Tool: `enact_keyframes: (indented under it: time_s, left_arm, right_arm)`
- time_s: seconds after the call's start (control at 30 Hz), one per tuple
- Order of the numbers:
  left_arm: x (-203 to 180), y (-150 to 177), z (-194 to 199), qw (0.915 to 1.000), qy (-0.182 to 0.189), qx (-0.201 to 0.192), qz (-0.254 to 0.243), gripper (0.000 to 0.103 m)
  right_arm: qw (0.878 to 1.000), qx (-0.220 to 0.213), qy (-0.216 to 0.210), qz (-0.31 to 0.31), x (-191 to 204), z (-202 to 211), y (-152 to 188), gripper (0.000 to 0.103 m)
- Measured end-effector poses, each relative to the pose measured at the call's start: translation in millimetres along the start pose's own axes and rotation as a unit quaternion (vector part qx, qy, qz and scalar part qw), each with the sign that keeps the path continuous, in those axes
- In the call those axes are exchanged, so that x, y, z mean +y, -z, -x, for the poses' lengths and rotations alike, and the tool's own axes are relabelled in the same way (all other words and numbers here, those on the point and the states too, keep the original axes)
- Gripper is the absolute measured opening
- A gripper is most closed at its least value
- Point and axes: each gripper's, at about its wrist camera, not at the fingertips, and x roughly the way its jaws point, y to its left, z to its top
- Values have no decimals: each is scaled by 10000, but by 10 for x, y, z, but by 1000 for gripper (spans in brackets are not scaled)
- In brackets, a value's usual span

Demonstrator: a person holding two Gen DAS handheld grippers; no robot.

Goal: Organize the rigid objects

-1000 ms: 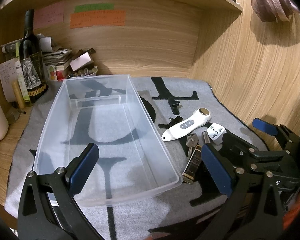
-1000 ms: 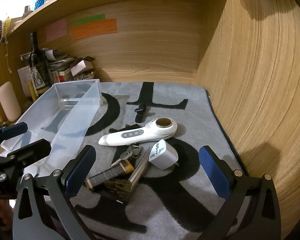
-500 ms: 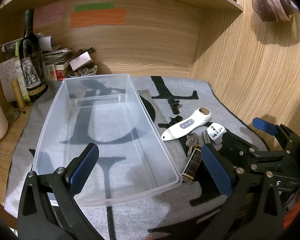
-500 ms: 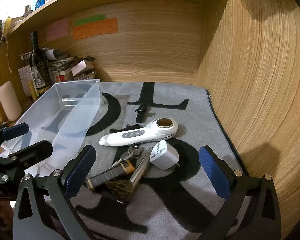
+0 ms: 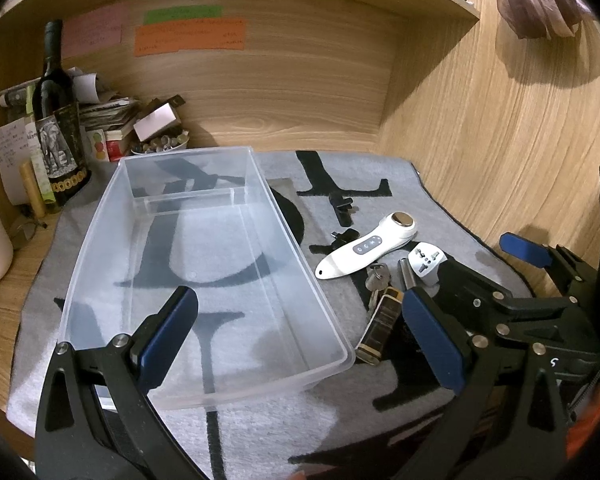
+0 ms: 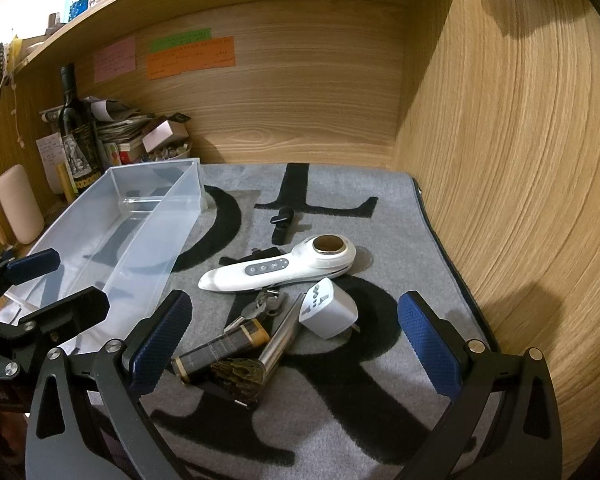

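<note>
A clear plastic bin (image 5: 328,312) (image 6: 168,240) lies empty on a grey mat with black letters. To its right sits a cluster: a white handheld device (image 5: 366,246) (image 6: 276,270), a white plug adapter (image 5: 426,262) (image 6: 330,314), keys (image 5: 376,280) (image 6: 262,306), a dark gold-capped tube (image 5: 382,328) (image 6: 224,346), a metal bar (image 6: 282,338), a black clip (image 5: 342,210) (image 6: 282,224). My left gripper (image 5: 300,338) hangs open over the bin's near end. My right gripper (image 6: 292,348) hangs open just above the cluster; nothing is between its fingers.
A wine bottle (image 5: 58,120) (image 6: 78,132), stacked papers and small boxes (image 5: 116,120) crowd the back left corner. A pale mug (image 6: 18,208) stands at the left. Wooden walls (image 6: 520,160) close the back and right, with a shelf overhead.
Both views have shifted very slightly; both grippers stay open and no object on the mat has moved.
</note>
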Motion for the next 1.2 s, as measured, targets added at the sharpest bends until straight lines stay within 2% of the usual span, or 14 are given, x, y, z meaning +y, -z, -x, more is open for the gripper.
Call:
enact_keyframes:
  time_s: [0.8, 1.03, 1.1, 1.13, 1.2]
  left_arm:
    - [4, -18, -21, 9999, 124, 36, 41, 103]
    - [250, -192, 123, 9997, 48, -118, 204, 103]
    - [342, -235, 160, 9997, -113, -124, 202, 94]
    - [395, -258, 169, 9995, -258, -79, 185, 85]
    - [501, -291, 155, 9992, -358, 48, 199, 83]
  right_arm:
    - [10000, 35, -47, -80, -20, 3, 20, 103]
    - [9998, -43, 68, -177, -93, -28, -37, 102]
    - [9997, -82, 133, -182, -106, -31, -51, 101]
    - [9996, -102, 159, -186, -120, -35, -62, 99]
    - [9996, -117, 198, -192, -135, -45, -77, 96]
